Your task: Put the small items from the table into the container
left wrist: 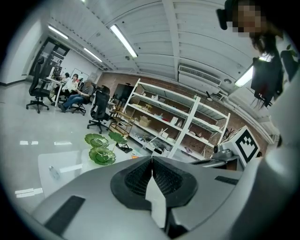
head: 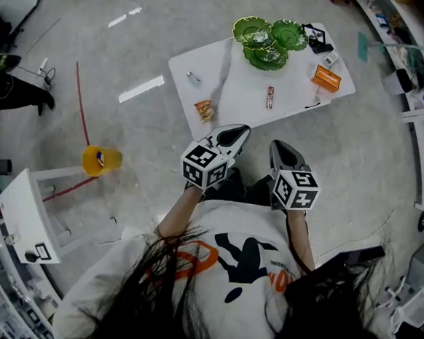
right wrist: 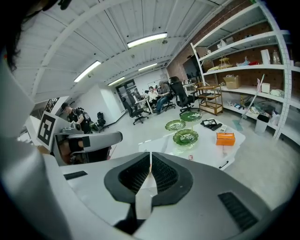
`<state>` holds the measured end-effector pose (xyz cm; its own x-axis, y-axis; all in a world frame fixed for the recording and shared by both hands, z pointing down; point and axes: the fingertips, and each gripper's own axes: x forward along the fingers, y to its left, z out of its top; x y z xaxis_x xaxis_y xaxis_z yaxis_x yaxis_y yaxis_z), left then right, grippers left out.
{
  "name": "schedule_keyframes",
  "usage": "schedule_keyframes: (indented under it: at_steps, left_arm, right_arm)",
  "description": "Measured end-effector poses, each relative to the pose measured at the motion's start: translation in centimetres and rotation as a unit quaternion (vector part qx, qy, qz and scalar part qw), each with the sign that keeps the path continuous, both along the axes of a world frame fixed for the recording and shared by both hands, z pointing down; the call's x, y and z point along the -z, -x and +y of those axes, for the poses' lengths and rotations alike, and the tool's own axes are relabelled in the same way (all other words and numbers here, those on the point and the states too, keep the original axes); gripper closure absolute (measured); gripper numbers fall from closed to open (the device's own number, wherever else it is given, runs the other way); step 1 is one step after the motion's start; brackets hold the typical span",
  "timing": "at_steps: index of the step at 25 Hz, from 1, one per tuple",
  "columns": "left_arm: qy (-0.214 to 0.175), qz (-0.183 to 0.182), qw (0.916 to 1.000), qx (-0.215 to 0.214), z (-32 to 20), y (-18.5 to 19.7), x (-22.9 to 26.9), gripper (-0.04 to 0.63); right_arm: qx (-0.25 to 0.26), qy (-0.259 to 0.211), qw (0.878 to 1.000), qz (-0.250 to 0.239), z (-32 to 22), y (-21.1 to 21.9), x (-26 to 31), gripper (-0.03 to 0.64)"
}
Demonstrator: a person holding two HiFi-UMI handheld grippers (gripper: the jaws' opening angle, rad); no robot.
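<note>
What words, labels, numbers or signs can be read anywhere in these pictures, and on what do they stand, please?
No text can be read for certain.
Orange box: print too small.
Snack packet: print blurred.
Shirt: lettering beside the graphic, too blurred.
Left gripper and right gripper: square markers only, no letters.

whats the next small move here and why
Probably reach the left gripper forward and open it over the snack packet, the nearest item. Both it and the right gripper are shut on nothing and held short of the table, where the small items lie loose, with the green dishes at its far end.
</note>
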<state>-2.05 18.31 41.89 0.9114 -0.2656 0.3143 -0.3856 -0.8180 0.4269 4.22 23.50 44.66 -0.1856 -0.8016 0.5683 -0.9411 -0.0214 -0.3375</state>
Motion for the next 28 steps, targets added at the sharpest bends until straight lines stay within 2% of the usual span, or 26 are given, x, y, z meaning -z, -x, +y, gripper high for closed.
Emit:
schedule_keyframes:
  at_steps: [7, 13, 28]
  left_arm:
    - [0.005, -0.007, 0.9999, 0.006, -1.1, -0.1, -0.8, 0.584]
    - [0.011, -0.021, 0.9993, 0.031, -4.1, -0.4, -1.6, 0.584]
    - [0.03, -0.056, 0.9972, 0.039, -11.1, -6.8, -5.9, 0.584]
  right_arm:
    - [-0.005, 0.004, 1.0, -0.002, -1.6, -1.8, -0.7, 0.592]
    - [0.017, 0.007, 1.0, -0.011, -4.8, -2.8, -1.6, 0.592]
    - [0.055, 0.038, 0.997, -0.037, -13.0, -9.6, -7.1, 0.593]
